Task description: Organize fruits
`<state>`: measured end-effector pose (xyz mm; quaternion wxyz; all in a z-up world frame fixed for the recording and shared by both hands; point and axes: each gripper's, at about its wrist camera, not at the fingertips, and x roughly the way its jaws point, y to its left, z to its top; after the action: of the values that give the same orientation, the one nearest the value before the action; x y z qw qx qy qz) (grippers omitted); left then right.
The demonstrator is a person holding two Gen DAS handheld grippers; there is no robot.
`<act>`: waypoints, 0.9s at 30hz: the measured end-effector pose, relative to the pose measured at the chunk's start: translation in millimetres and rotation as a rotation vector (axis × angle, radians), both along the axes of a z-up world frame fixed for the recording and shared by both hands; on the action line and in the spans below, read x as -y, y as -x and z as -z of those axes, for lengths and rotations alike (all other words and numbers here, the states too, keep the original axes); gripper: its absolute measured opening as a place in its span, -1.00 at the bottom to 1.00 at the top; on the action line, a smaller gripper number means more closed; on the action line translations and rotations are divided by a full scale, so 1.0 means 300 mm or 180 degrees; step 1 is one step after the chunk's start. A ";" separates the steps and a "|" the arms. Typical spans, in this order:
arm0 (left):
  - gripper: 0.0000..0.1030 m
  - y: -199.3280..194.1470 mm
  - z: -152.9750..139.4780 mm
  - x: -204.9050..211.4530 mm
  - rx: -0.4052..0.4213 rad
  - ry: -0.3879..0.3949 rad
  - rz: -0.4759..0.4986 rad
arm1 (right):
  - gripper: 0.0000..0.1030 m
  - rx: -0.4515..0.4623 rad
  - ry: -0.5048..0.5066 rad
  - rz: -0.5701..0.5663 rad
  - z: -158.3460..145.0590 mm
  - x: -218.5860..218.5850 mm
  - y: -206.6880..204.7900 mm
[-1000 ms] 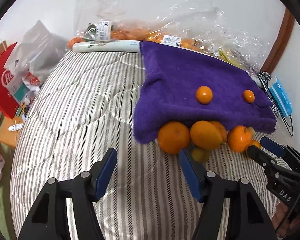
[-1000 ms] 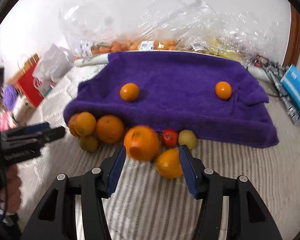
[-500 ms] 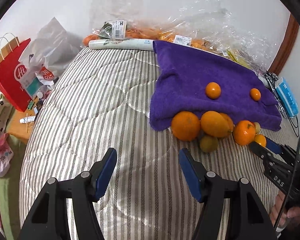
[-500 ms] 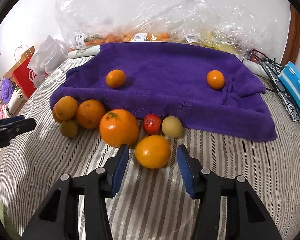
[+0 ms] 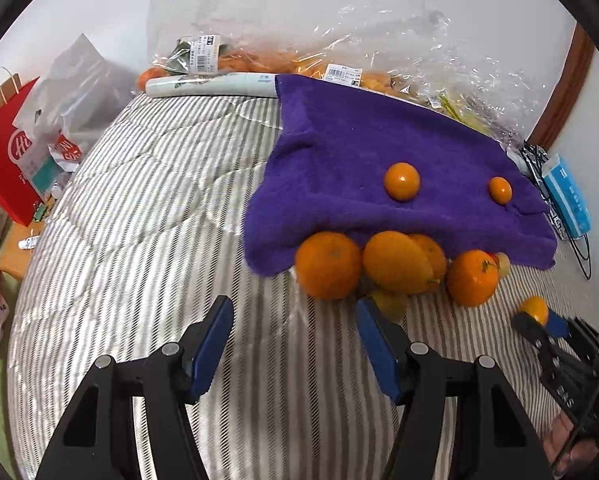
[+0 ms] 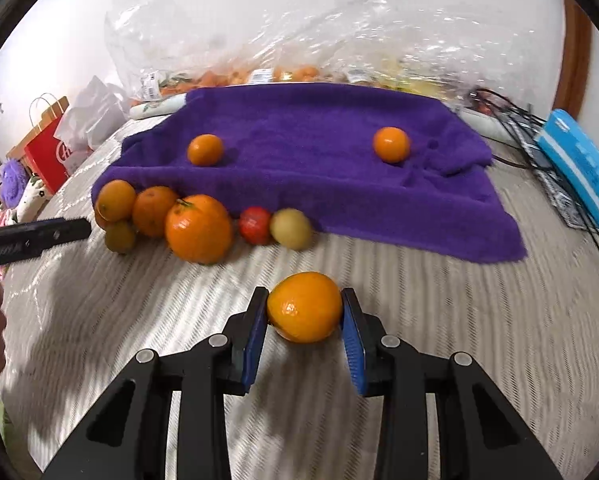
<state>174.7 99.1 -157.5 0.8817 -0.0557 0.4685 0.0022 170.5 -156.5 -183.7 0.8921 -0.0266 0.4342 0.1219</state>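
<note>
On the striped bedding [image 5: 139,200], my right gripper [image 6: 303,296] has its jaws closing, and the blue pads touch both sides of a small orange [image 6: 304,307]. In the left wrist view this orange [image 5: 533,310] shows at the right gripper's [image 5: 539,322] tip. A purple towel [image 6: 319,152] lies beyond with two small oranges [image 6: 204,149] [image 6: 391,144] on it. Along its near edge sit a large orange [image 6: 198,228], a red fruit [image 6: 254,225], a yellow-green fruit [image 6: 290,229] and more oranges. My left gripper [image 5: 294,306] stands open just short of that pile, holding nothing.
Clear plastic bags [image 6: 259,40] with more fruit lean on the wall behind the towel. A red paper bag [image 5: 3,160] stands off the bed's left side. A blue pack [image 6: 579,164] and black cables [image 6: 539,140] lie at the right edge.
The right gripper has narrowed around the small orange, which now sits apart from the pile. The left gripper's view swung left, then back toward the fruit.
</note>
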 end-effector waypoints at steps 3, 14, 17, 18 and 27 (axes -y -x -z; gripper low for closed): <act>0.11 -0.013 0.011 0.014 0.0024 -0.0075 0.0045 | -0.31 -0.0027 0.0003 0.0040 0.010 0.035 0.013; -0.05 -0.015 0.049 0.027 0.0263 0.0077 -0.0024 | -0.27 0.0003 0.0062 0.0016 0.015 0.031 0.012; -0.05 -0.011 0.050 0.040 0.0330 0.0005 -0.0006 | -0.27 0.0007 0.0101 0.0014 0.016 0.026 0.013; -0.05 -0.013 0.050 0.034 0.0330 0.0037 -0.0011 | -0.27 0.0009 0.0121 0.0013 0.017 0.024 0.013; 0.09 -0.020 0.052 0.046 0.0310 0.0042 0.0041 | -0.26 -0.0001 0.0101 0.0016 0.017 0.025 0.014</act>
<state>180.6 85.2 -173.0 0.9031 -0.0585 0.4254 -0.0092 166.4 -164.1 -188.9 0.8919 -0.0397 0.4362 0.1127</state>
